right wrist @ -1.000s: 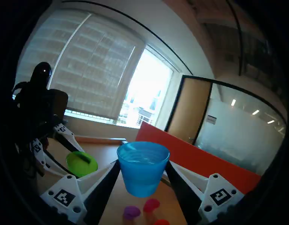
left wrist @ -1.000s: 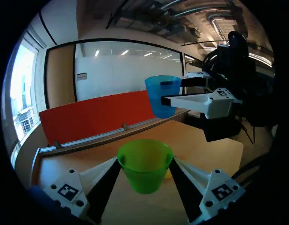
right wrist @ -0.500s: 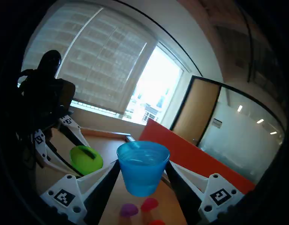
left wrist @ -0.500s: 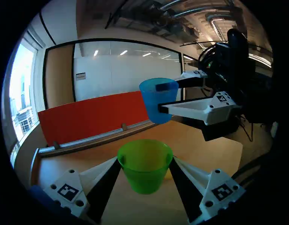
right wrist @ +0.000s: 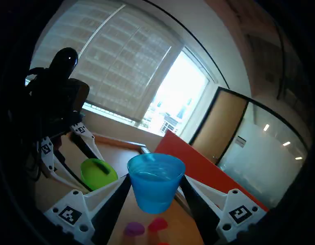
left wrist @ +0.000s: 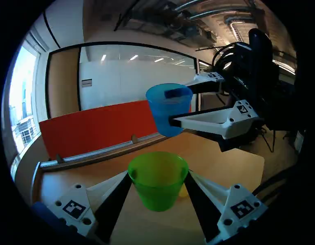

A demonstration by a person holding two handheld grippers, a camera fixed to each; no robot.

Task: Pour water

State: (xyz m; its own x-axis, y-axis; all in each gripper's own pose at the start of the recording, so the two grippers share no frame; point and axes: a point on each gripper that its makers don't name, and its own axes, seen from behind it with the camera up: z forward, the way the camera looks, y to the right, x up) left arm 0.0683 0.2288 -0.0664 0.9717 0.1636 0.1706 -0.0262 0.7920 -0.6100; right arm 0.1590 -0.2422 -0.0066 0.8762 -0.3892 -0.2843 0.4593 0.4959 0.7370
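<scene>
The fingers (right wrist: 116, 200) of the right gripper (right wrist: 156, 185) grip a blue cup (right wrist: 155, 196), low centre in the right gripper view, with water near its rim. The left gripper (left wrist: 158, 183) clasps a green cup (left wrist: 157, 194), seemingly empty, at bottom centre of the left gripper view. The 2 cups look to be lining up for the pour. Next, bring the blue rim over the green mouth and tilt gently.

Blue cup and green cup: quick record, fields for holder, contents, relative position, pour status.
blue cup: held in right gripper jaws, water inside
green cup: held in left gripper jaws, contents unclear
relative position: blue cup higher than green cup, apart, both above wooden table
pour status: no stream visible, not yet started
</scene>
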